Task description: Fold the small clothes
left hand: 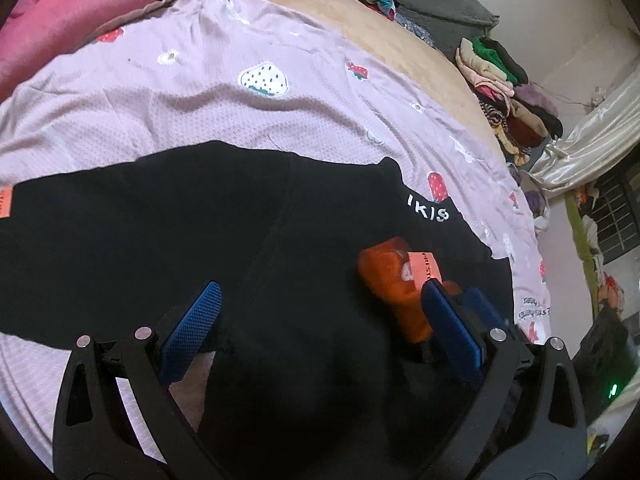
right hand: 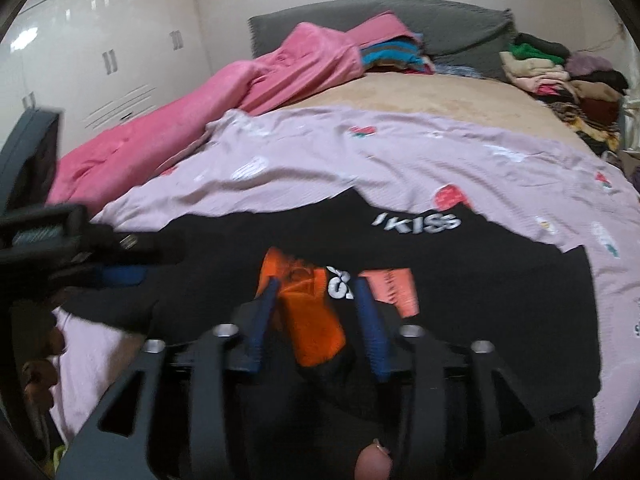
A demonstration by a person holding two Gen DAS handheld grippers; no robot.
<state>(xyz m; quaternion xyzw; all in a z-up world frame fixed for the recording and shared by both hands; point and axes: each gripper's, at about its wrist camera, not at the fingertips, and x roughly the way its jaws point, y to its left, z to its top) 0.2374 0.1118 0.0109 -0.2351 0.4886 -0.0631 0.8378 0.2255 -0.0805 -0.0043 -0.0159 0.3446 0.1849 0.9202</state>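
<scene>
A black garment (left hand: 200,216) with white "KISS" lettering and orange patches lies spread on a lilac strawberry-print sheet (left hand: 200,100). It also shows in the right wrist view (right hand: 460,272). My left gripper (left hand: 320,304) is open, its blue fingers wide apart just above the black cloth. My right gripper (right hand: 316,284) is partly open, its blue fingers either side of an orange cuff (right hand: 312,320) bunched with black fabric, without pinching it. That cuff shows in the left wrist view (left hand: 392,280) beside the right gripper's blue pad (left hand: 476,300).
A pink blanket (right hand: 200,112) lies along the bed's left. Piles of folded clothes (right hand: 568,76) sit at the far right by a grey headboard (right hand: 452,28). A bare tan mattress (right hand: 440,96) lies beyond the sheet. White wardrobes (right hand: 100,60) stand to the left.
</scene>
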